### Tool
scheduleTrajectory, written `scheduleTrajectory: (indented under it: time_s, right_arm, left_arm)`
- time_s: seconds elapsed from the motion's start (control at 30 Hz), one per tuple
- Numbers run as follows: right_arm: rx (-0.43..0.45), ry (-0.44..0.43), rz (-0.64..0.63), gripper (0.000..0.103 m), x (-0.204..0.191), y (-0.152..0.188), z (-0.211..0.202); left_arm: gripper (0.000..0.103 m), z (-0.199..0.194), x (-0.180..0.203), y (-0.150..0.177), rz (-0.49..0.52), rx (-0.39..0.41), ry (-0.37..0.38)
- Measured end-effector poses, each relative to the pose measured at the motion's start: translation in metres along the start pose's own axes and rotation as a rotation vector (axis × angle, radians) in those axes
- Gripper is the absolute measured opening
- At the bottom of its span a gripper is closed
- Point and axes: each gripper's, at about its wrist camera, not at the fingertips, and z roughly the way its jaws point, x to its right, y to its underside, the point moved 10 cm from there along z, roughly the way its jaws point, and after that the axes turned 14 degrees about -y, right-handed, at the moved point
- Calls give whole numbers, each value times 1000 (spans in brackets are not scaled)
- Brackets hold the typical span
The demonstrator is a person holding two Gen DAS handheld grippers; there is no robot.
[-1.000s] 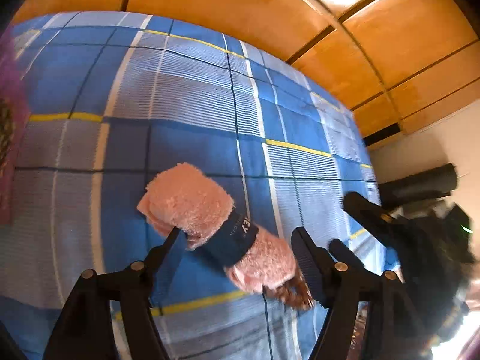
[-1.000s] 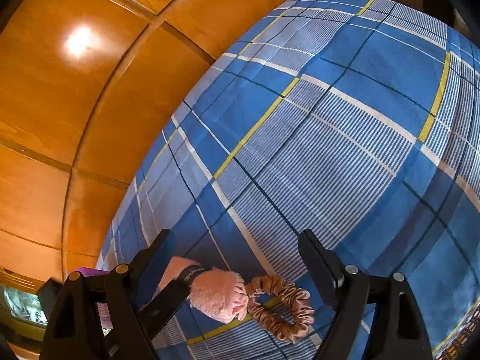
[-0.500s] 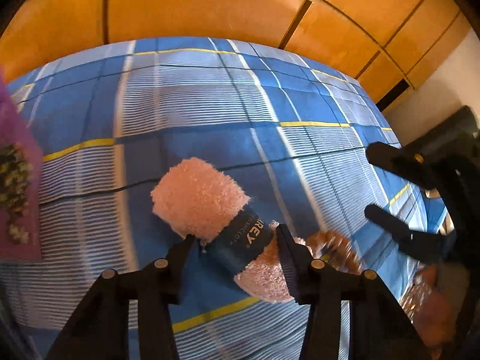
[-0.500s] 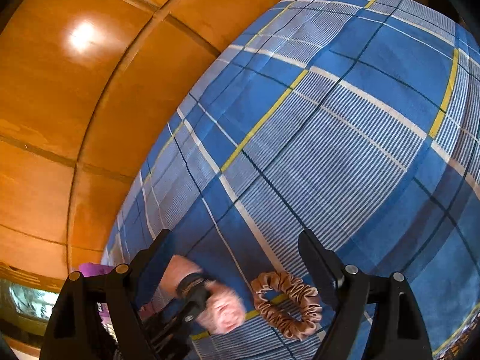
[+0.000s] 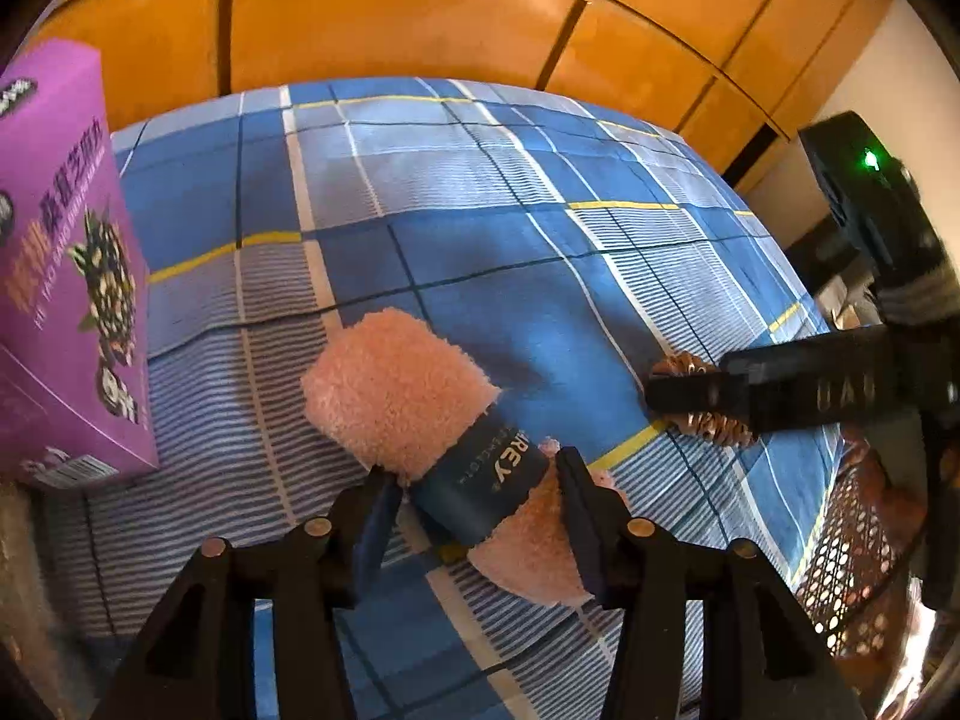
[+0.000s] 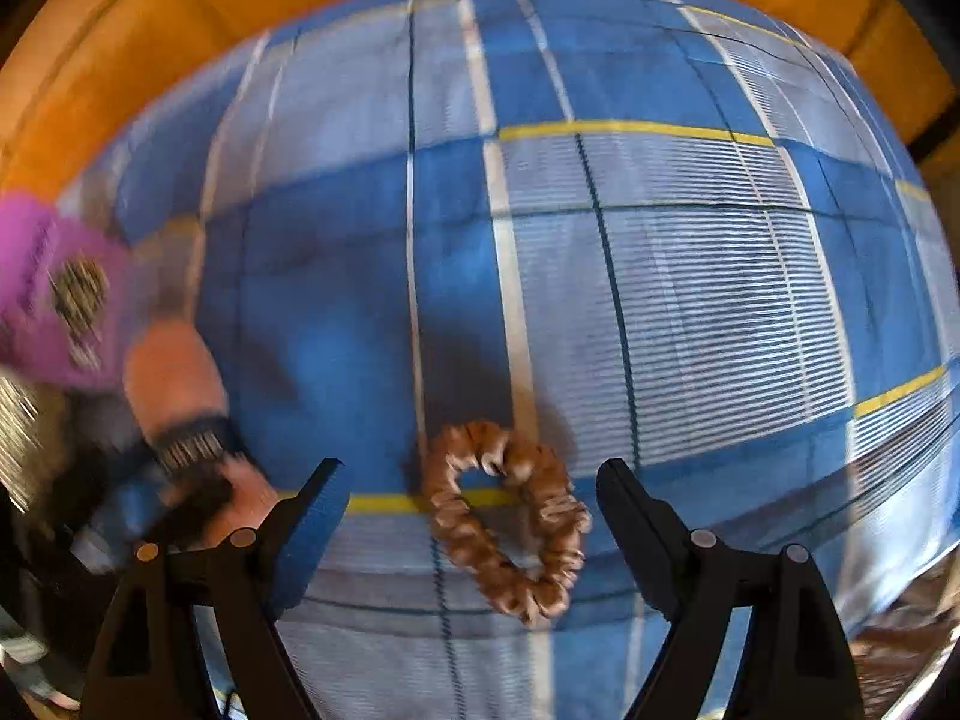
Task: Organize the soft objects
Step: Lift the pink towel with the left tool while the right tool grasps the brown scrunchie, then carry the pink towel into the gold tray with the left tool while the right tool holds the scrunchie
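Observation:
A rolled pink fluffy towel (image 5: 390, 384) with a dark blue paper band lies on the blue plaid bedsheet (image 5: 480, 228). My left gripper (image 5: 474, 468) straddles the banded part. Both pads touch the roll, and the jaws are opening slightly. In the right wrist view the roll (image 6: 174, 378) shows blurred at the left. A brown satin scrunchie (image 6: 504, 516) lies flat on the sheet, and my right gripper (image 6: 469, 468) points down over it, open, with its fingers well clear on either side. One right finger (image 5: 690, 390) crosses the scrunchie (image 5: 714, 426) in the left wrist view.
A purple printed box (image 5: 60, 276) stands on the bed to the left of the towel. A dark mesh basket (image 5: 858, 540) sits by the bed's right edge. Orange wooden wardrobe doors (image 5: 420, 12) rise behind the bed.
The left jaws narrowed around the towel roll, and the hand shifted and rolled. The right gripper swung over to point down, so the scrunchie now lies centred between its fingers.

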Motion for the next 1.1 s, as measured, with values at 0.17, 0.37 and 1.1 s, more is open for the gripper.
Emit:
scheduleTrajectory:
  time_s: [0.17,0.37,1.1]
  right_arm:
    - [-102,90,-132,61,-3,15,13]
    - [72,67,-117,14,-25,-8,-12]
    - [244,128,-136,29,-48,-17,25]
  left_arm:
    - [55,1,1,-1,-17,4,-6]
    - [47,-7,4,2,13,64,-35]
    - [45,-156,-53,-139,-11,431,-198]
